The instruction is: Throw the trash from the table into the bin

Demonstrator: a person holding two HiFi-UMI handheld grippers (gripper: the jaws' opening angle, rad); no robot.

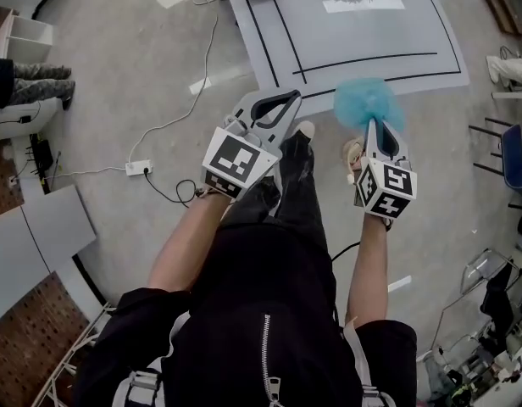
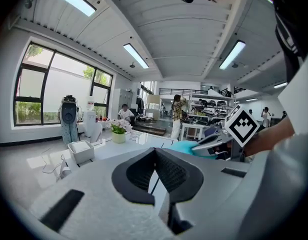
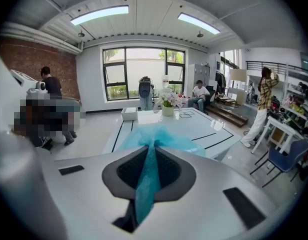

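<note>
A fluffy teal mesh wad is puffing out of the right gripper, which is clamping its tail. The left gripper is hovering closed and empty over open floor, just short of the table edge.

Turquoise, seemingly mesh trash, pale grey table with black lines, black-and-white patterned marker cube
</note>
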